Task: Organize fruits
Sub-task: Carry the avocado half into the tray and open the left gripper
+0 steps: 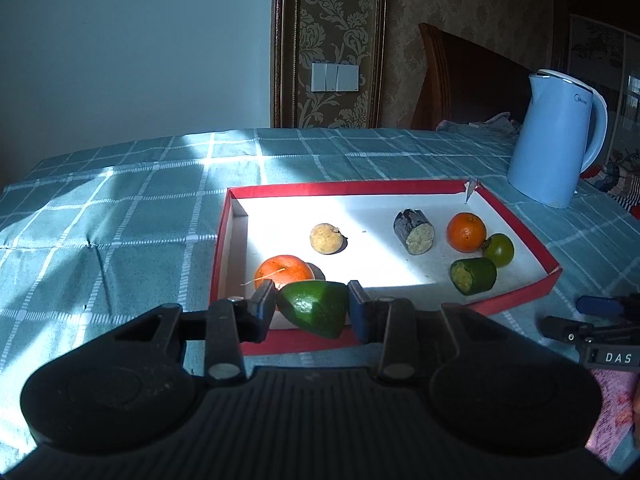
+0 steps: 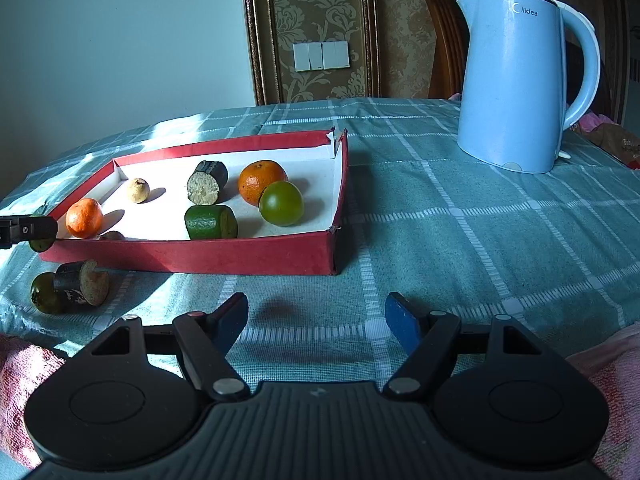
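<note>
My left gripper (image 1: 312, 306) is shut on a green cut fruit piece (image 1: 314, 312), held over the near rim of the red box (image 1: 516, 300). In the right wrist view the left gripper shows at the far left edge (image 2: 30, 230). The box (image 2: 240, 258) holds two oranges (image 2: 262, 182) (image 2: 84, 218), a round green fruit (image 2: 281, 203), a green cut piece (image 2: 210, 222), a dark cut piece (image 2: 207, 183) and a small tan fruit (image 2: 138, 190). A dark piece (image 2: 82, 284) and a green fruit (image 2: 44, 294) lie on the cloth in front of the box. My right gripper (image 2: 316, 320) is open and empty above the cloth.
A light blue kettle (image 2: 516, 80) stands on the teal checked tablecloth (image 2: 460, 220) to the right of the box; it also shows in the left wrist view (image 1: 556, 140). Pink cloth (image 2: 608, 380) lies at the near edges. A wooden chair back (image 1: 460, 76) stands behind the table.
</note>
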